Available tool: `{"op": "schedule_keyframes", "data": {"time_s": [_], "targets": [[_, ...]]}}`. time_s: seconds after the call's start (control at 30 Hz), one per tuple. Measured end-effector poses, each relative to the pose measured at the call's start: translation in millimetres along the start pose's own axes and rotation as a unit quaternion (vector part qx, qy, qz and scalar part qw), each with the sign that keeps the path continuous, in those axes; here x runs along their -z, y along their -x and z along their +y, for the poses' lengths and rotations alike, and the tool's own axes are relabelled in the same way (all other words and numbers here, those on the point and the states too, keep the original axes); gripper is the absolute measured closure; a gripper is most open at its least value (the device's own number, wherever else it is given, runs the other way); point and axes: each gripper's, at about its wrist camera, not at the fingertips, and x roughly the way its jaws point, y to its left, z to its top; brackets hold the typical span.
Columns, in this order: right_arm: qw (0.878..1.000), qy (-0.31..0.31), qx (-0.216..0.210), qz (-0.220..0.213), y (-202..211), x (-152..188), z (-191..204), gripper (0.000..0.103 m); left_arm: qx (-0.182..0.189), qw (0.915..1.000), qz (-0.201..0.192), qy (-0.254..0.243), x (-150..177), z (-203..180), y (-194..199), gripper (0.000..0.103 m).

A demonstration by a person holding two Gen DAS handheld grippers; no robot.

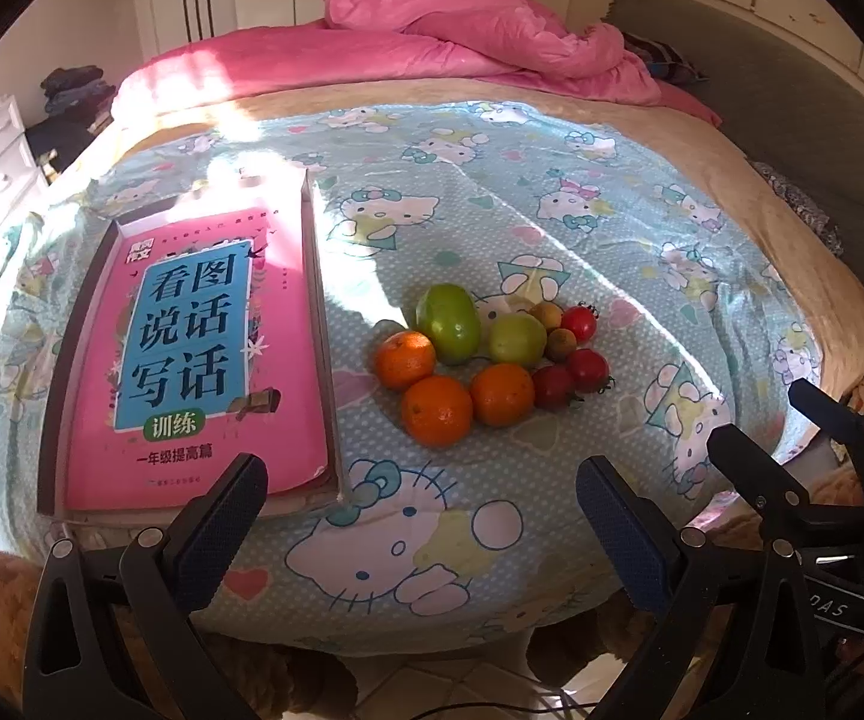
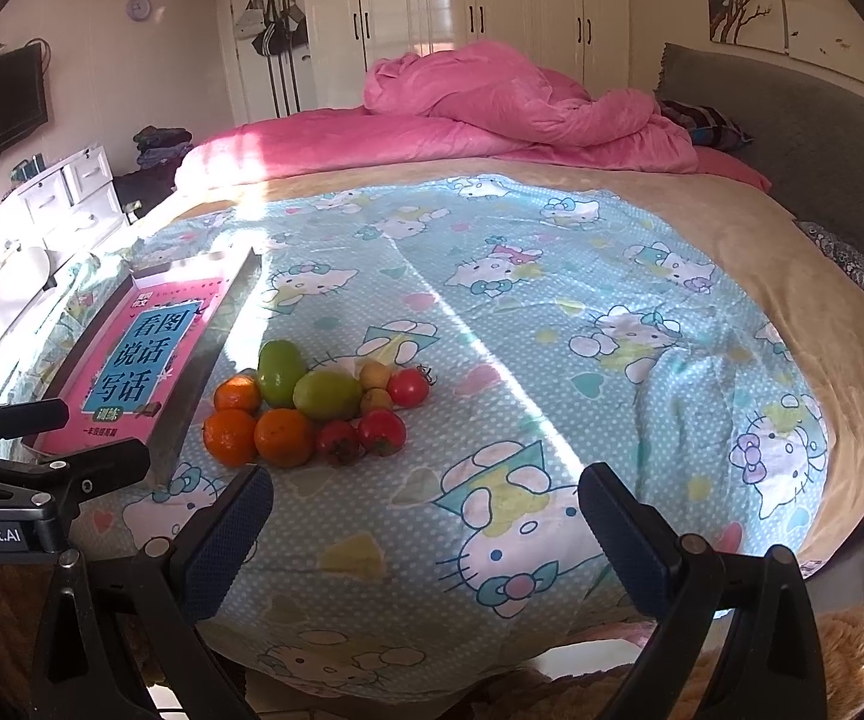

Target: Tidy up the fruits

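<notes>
A pile of fruit lies on the Hello Kitty sheet: three oranges (image 1: 437,409) (image 2: 283,437), two green fruits (image 1: 449,323) (image 2: 280,372), three red tomatoes (image 1: 587,369) (image 2: 381,432) and two small brownish fruits (image 1: 560,343) (image 2: 375,374). A shallow tray (image 1: 319,276) (image 2: 223,324) holding a pink book (image 1: 192,354) (image 2: 138,360) lies left of the pile. My left gripper (image 1: 420,540) is open and empty, at the bed's near edge, short of the fruit. My right gripper (image 2: 426,546) is open and empty, near the edge, right of the pile.
A crumpled pink duvet (image 1: 462,42) (image 2: 504,108) lies at the far end of the bed. A grey headboard (image 2: 804,138) runs along the right. White drawers (image 2: 66,192) stand left of the bed. The right gripper shows at the right edge of the left wrist view (image 1: 804,462).
</notes>
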Motion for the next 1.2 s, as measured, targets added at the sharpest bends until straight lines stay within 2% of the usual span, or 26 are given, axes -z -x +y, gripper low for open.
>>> {"op": "schedule_keyframes", "data": {"time_s": [0.57, 0.73, 0.83, 0.9, 0.97, 1.07, 1.2], "targets": [[1.000, -0.005, -0.008, 0.027, -17.0, -1.2, -3.4, 0.000, 0.036, 0.9987, 0.033, -0.017, -7.2, 6.6, -20.9, 0.000], [0.999, -0.009, -0.008, 0.033, -22.2, -3.9, -9.0, 0.000, 0.045, 0.9974, 0.045, -0.033, -14.0, 9.1, -28.9, 0.005], [0.999, -0.009, -0.011, 0.036, -25.4, -6.3, -11.0, 0.000, 0.046, 0.9962, 0.054, -0.051, -17.3, 7.0, -35.5, 0.013], [0.999, -0.011, -0.013, 0.042, -29.0, -7.8, -12.4, 0.000, 0.050, 0.9949, 0.063, -0.061, -18.7, 5.7, -39.7, 0.026], [0.998, -0.011, -0.018, 0.052, -34.0, -8.9, -13.5, 0.000, 0.054, 0.9934, 0.071, -0.072, -20.3, 3.8, -44.8, 0.034], [0.997, -0.015, -0.032, 0.073, -43.7, -11.0, -16.0, 0.000, 0.062, 0.9914, 0.082, -0.082, -21.9, 1.6, -51.4, 0.037], [0.994, -0.014, -0.037, 0.098, -59.3, -15.9, -19.3, 0.000, 0.072, 0.9888, 0.096, -0.089, -24.1, 1.1, -59.1, 0.058]]}}
